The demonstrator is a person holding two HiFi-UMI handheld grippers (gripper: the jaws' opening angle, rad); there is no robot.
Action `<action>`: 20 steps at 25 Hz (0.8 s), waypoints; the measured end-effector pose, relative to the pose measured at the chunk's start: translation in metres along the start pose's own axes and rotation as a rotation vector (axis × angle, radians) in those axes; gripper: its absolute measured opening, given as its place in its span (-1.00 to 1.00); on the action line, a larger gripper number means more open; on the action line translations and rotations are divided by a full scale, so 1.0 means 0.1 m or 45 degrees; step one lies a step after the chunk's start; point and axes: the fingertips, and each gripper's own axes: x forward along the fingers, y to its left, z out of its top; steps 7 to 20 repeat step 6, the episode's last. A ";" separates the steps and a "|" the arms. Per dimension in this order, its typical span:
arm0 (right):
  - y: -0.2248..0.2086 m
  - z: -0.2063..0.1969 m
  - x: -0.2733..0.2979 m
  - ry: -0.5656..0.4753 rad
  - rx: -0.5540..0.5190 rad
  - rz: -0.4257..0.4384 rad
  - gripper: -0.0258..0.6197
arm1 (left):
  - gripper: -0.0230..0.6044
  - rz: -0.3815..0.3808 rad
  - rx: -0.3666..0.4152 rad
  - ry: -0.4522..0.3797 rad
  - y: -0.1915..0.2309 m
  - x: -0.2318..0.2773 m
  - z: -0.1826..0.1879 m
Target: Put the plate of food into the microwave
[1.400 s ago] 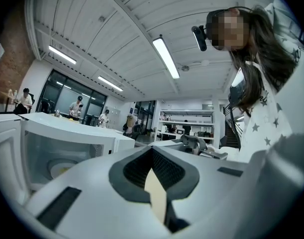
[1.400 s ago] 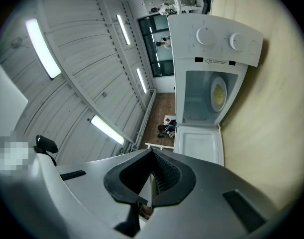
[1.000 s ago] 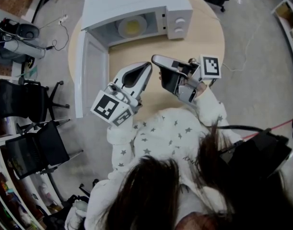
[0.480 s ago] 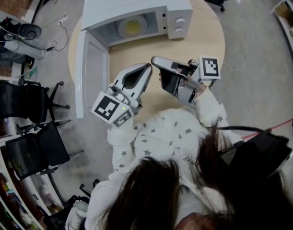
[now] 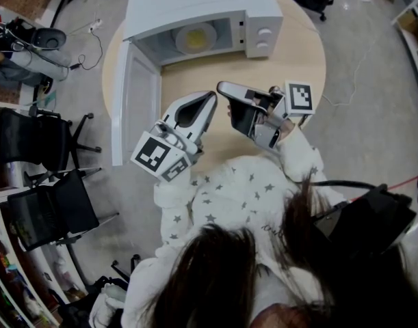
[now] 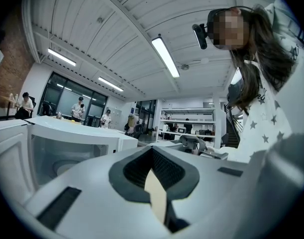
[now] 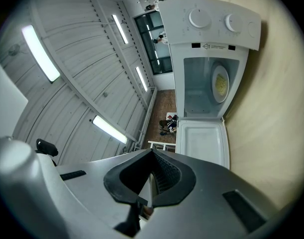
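The white microwave [image 5: 195, 9] stands at the far side of the round table [image 5: 297, 53], its door [image 5: 137, 101] swung wide open to the left. A plate of yellow food [image 5: 195, 38] lies inside the cavity. The plate [image 7: 220, 83] also shows in the right gripper view, inside the microwave [image 7: 211, 29]. My left gripper [image 5: 211, 97] and right gripper [image 5: 221, 86] hang over the table's near part, tips close together, both shut and holding nothing. The left gripper view has the microwave [image 6: 67, 143] at its left.
Black office chairs [image 5: 37, 149] stand on the floor left of the table. Cables and gear [image 5: 31, 46] lie at the upper left. The open door reaches past the table's left edge. The person's star-print sleeves [image 5: 243, 190] fill the near side.
Both grippers hold their places, still shut. Only the head view has shifted slightly, so the microwave sits a little further right in the picture.
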 end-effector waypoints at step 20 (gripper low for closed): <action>-0.02 0.02 -0.01 -0.008 -0.026 -0.008 -0.91 | -0.94 0.004 -0.002 0.006 0.01 -0.01 -0.01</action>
